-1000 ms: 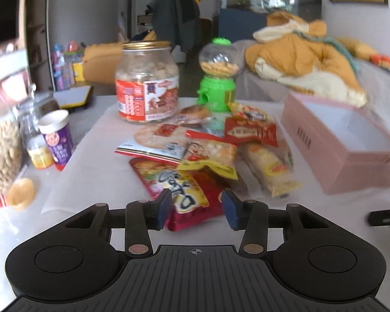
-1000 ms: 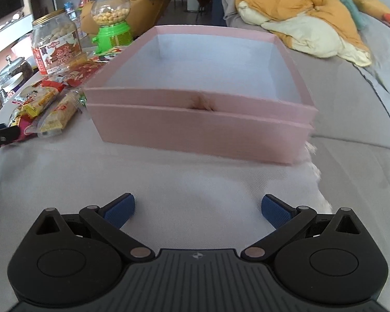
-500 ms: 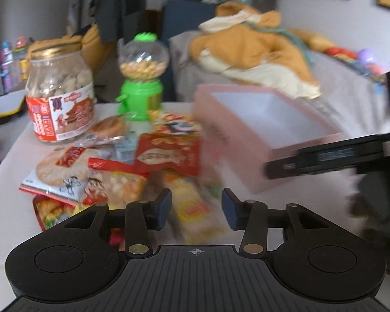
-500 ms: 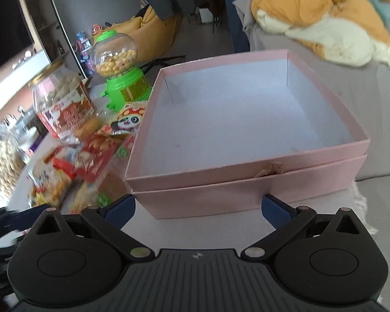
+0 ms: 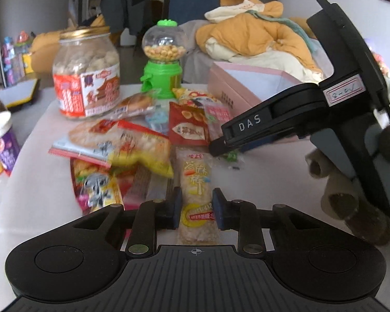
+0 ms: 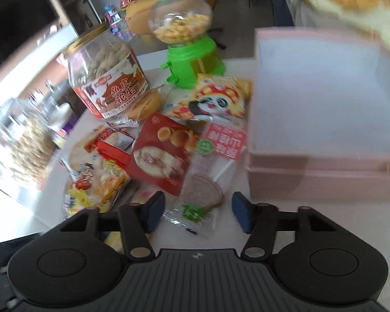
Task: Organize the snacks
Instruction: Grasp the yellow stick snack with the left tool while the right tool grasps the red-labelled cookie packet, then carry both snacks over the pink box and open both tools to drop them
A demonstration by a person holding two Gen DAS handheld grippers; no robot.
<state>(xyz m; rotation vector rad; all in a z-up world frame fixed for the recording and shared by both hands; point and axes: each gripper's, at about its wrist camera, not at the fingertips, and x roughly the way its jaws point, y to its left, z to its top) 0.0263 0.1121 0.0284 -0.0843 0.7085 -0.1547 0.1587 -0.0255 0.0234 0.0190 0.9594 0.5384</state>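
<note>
A pile of snack packets lies on the white table (image 5: 267,171). My left gripper (image 5: 195,209) has its jaws part open on either side of a long clear packet of sesame sticks (image 5: 196,182); the pads look close to its edges. My right gripper (image 6: 197,212) is open over a clear lollipop packet with a pink label (image 6: 210,174); in the left wrist view (image 5: 221,148) its tip reaches into the pile. An empty pink box (image 6: 325,104) stands to the right, also in the left wrist view (image 5: 236,91). A red pastry packet (image 6: 161,153) lies beside the lollipop.
A jar of peanuts (image 5: 87,75) and a green candy dispenser (image 5: 163,59) stand behind the pile. A purple cup (image 5: 1,140) stands at the left edge. A panda packet (image 6: 215,98) lies against the box. Orange bedding (image 5: 260,36) lies on a couch behind.
My right gripper swung left from in front of the pink box to the snack pile and narrowed a little. My left gripper moved right and forward to straddle the sesame stick packet.
</note>
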